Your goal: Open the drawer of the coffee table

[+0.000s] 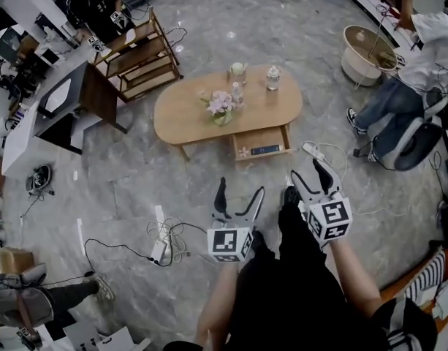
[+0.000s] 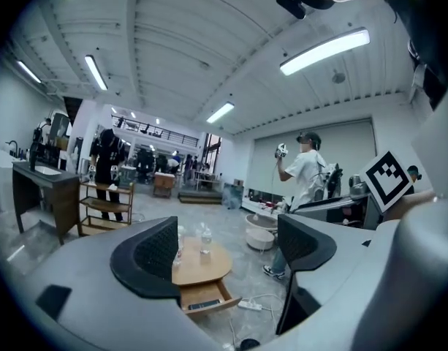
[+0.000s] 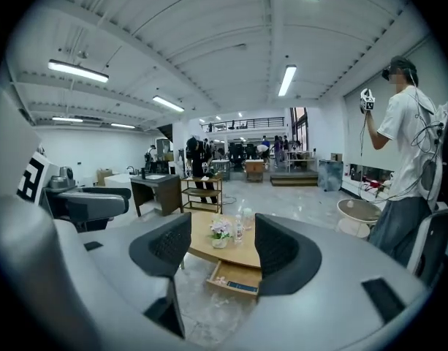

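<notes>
The oval wooden coffee table (image 1: pixel 187 115) stands on the grey stone floor ahead of me. Its drawer (image 1: pixel 262 143) is pulled out on the near side, and a flat dark thing (image 1: pixel 265 149) lies inside. My left gripper (image 1: pixel 241 190) and right gripper (image 1: pixel 305 181) are held side by side close to my body, well short of the table. Both are open with nothing between their jaws. The left gripper (image 2: pixel 227 247) view shows the table (image 2: pixel 202 265) and open drawer (image 2: pixel 207 296) far off. Between the right gripper (image 3: pixel 222 243) jaws, the same drawer (image 3: pixel 234 278) shows below the tabletop.
A flower pot (image 1: pixel 221 107), a cup (image 1: pixel 237 70) and bottles (image 1: pixel 273 77) stand on the tabletop. A power strip (image 1: pixel 312 151) lies right of the drawer, with cables (image 1: pixel 165 243) at my left. A wooden shelf (image 1: pixel 139 53), a round basin (image 1: pixel 366 53) and a person (image 1: pixel 406 72) stand further off.
</notes>
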